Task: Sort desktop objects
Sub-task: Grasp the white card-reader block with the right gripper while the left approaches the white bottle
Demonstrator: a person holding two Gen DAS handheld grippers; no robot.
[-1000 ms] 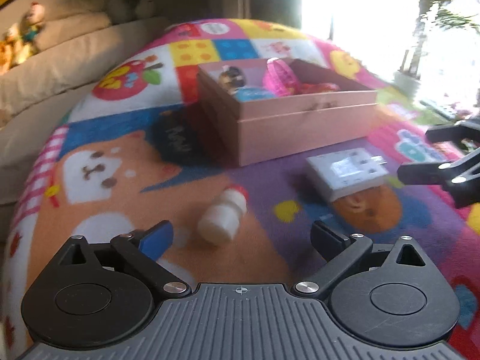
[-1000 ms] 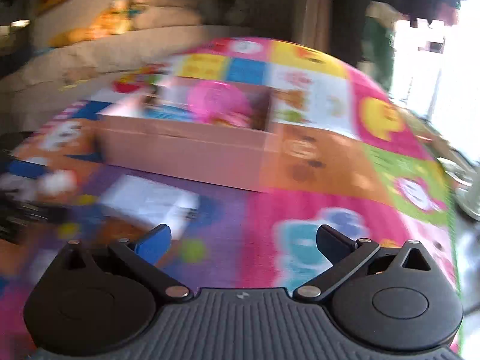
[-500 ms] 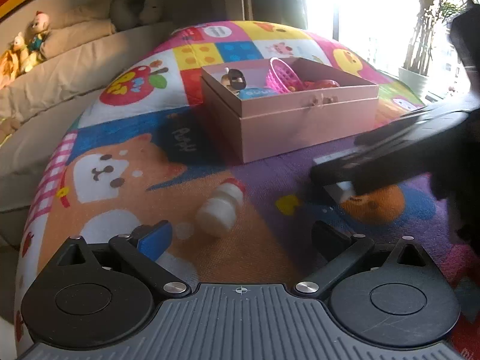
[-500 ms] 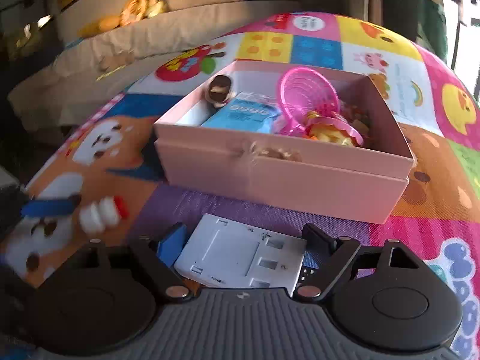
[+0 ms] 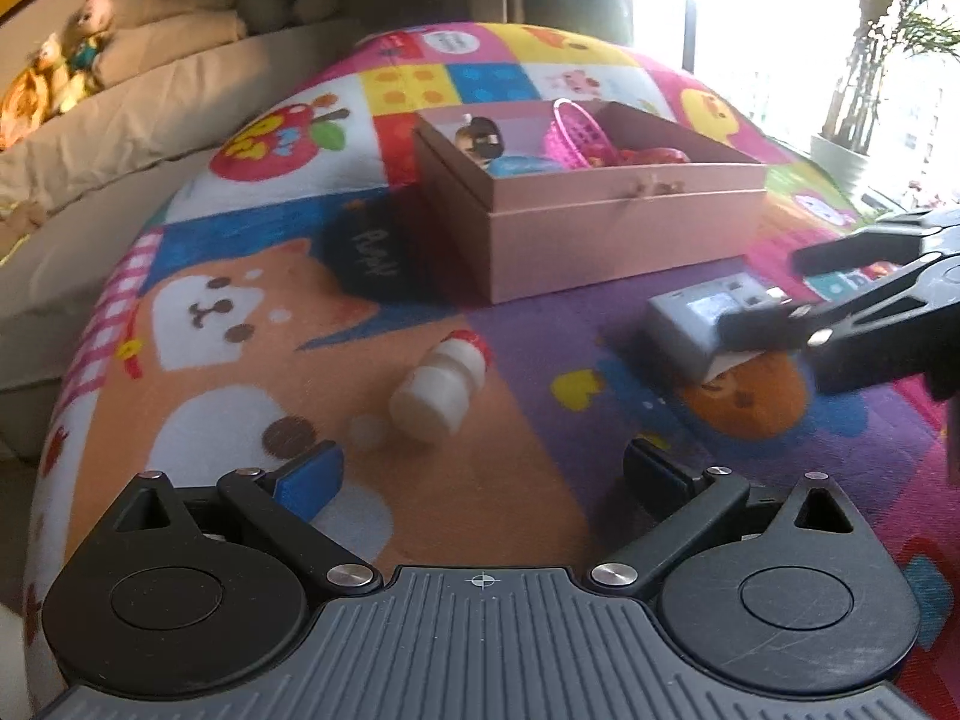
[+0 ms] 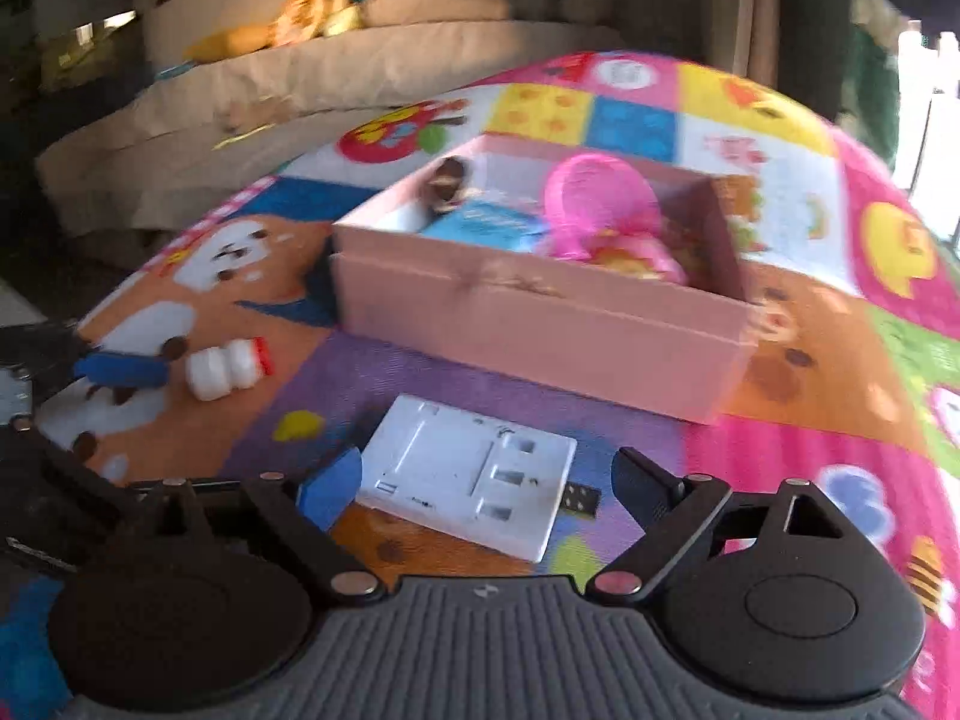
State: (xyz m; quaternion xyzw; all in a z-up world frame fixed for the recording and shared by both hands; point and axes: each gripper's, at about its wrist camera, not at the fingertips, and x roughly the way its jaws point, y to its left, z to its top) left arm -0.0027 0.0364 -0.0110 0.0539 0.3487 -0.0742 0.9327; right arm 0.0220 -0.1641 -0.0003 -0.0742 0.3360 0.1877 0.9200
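Observation:
A white socket plate (image 6: 468,474) lies on the colourful cloth between the open fingers of my right gripper (image 6: 486,483); the jaws stand either side of it and are not closed on it. It also shows in the left wrist view (image 5: 708,318), with the right gripper (image 5: 798,294) over it. A small white bottle with a red cap (image 5: 441,384) lies on its side ahead of my open, empty left gripper (image 5: 483,471); it shows in the right wrist view too (image 6: 228,369). The pink box (image 5: 600,240) holds a pink basket (image 5: 576,132), a blue item and other toys.
The table is covered by a patchwork cartoon cloth (image 5: 240,312). A beige sofa with stuffed toys (image 5: 72,120) stands beyond its left side. A bright window and a potted plant (image 5: 864,90) are at the right. The pink box (image 6: 540,312) stands just beyond the socket plate.
My right gripper has swung left and come down around the socket plate, its fingers wider apart than half a second ago. My left gripper has shifted only slightly.

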